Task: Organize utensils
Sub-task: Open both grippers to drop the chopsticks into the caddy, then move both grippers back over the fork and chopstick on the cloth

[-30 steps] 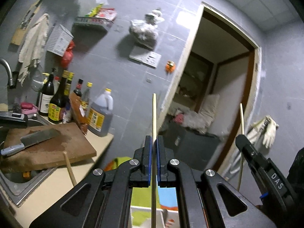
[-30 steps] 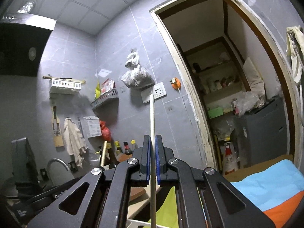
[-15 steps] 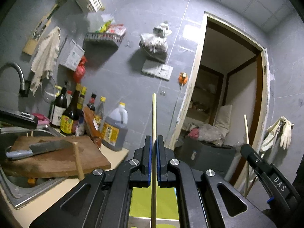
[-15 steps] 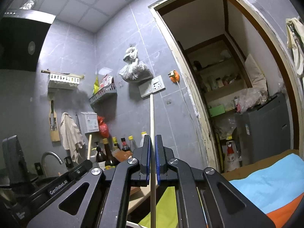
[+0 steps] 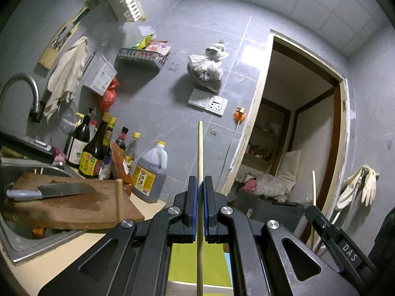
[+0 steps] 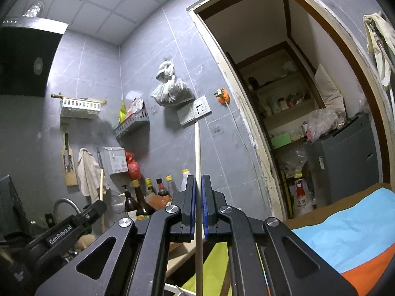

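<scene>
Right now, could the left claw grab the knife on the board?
Probably not yet. The left claw is shut on a chopstick, so it has no free grip. The knife lies uncovered on the board, off to its left.

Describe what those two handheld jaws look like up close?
Both are matte black. The left gripper and right gripper each have two flat fingers lined with blue pads, angular linkage arms with triangular cutouts, and round silver pivot bolts. White lettering shows from the side: "GenRobot.AI" on the left one, "DAS" on the right. No cables or sleeves are visible.
</scene>
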Demonstrator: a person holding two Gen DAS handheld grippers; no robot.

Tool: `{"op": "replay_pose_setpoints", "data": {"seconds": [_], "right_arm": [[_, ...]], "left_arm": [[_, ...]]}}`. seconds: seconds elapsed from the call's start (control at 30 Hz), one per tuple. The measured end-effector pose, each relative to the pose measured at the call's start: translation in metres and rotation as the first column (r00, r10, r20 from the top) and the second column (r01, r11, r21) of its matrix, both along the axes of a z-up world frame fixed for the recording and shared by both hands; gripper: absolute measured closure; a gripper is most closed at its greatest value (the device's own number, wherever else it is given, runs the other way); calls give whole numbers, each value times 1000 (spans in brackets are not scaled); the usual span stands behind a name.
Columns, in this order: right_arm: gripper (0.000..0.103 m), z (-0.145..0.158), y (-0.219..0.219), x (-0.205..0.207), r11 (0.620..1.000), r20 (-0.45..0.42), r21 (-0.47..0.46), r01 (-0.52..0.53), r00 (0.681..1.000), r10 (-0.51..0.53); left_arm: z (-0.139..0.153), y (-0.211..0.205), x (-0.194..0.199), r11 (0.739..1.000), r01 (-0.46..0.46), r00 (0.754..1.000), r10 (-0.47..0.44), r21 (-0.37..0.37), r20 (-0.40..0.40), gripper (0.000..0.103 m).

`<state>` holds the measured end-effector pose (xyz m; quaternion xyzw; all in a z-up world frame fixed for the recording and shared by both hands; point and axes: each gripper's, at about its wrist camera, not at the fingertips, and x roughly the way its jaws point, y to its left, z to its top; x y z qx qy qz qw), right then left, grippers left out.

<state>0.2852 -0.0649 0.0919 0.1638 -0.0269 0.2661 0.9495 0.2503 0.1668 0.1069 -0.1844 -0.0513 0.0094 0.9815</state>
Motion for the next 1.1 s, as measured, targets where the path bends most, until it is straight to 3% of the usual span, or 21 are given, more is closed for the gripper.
{"op": "replay_pose_setpoints", "data": {"seconds": [0.17,0.4,0.57,0.73,0.9,0.97,1.0,1.03,1.1], "right_arm": [[100,-9,1,-1,1000,-9,-8,2,1000,-2],[100,-10,5,-5,998,-16,-63,8,1000,-9],[100,-10,8,-7,991,-46,-130,-5,999,-1],[99,-15,8,-10,981,-76,-194,-12,997,-3],[95,-13,5,-19,972,-90,-233,-37,996,16],[93,-11,2,-24,970,-92,-238,-43,996,22],[90,-10,0,-26,970,-91,-240,-40,996,19],[80,-7,-3,-30,971,-87,-238,-32,996,12],[78,-2,-12,-34,974,-86,-224,-38,996,19]], "left_arm": [[-3,1,-1,1000,-18,1000,18,-9,-12,101],[-6,-21,-7,995,-45,999,46,86,-4,101],[-11,-31,-6,991,-37,997,46,127,-68,100],[-19,-37,-2,993,14,980,9,113,-201,98],[-21,-33,-11,996,72,969,-59,46,-240,78],[-17,-31,-17,996,85,968,-76,27,-241,75],[-14,-31,-20,996,90,967,-81,26,-240,73],[-11,-32,-23,995,95,967,-86,26,-240,72],[-5,-33,-29,994,103,967,-92,31,-239,65]]}}
